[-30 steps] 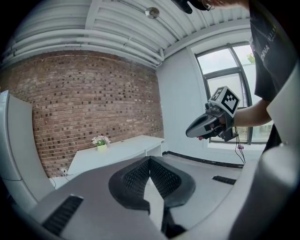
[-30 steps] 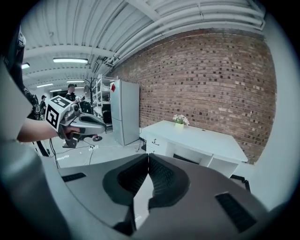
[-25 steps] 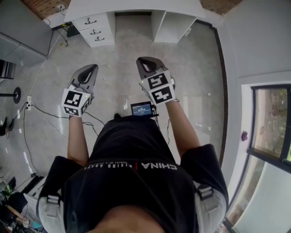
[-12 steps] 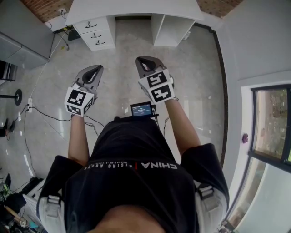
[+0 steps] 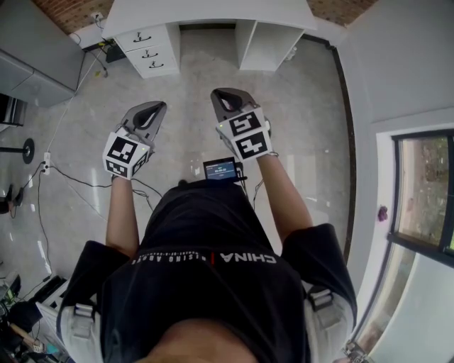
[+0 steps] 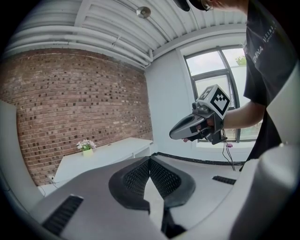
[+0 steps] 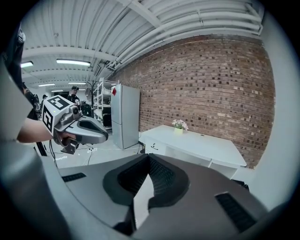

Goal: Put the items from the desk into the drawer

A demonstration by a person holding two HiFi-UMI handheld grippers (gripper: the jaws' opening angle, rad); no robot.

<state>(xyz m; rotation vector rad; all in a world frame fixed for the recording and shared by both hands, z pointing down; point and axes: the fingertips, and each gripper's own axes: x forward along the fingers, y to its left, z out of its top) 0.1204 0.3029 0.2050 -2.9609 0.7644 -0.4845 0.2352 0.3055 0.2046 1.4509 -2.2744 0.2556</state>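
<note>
Well short of the white desk (image 5: 213,14), a person stands on the bare floor with a claw in each hand held out ahead. The left claw (image 6: 150,159) is clenched tip to tip on nothing; the right claw (image 7: 149,157) is likewise clenched and empty. Only one item can be made out on the tabletop (image 7: 206,143): a small pot of flowers (image 7: 178,125) by the back edge, against the brick wall, toward the corner at the drawer end. The drawer stack (image 5: 150,48), three fronts that all appear shut, sits under the tabletop's left end. The desk's long axis runs crosswise to the person, directly ahead and well apart from both claws. The left claw is on the drawer side, the right slightly farther forward. By these signs the task has not begun, and closing the gap comes first.
</note>
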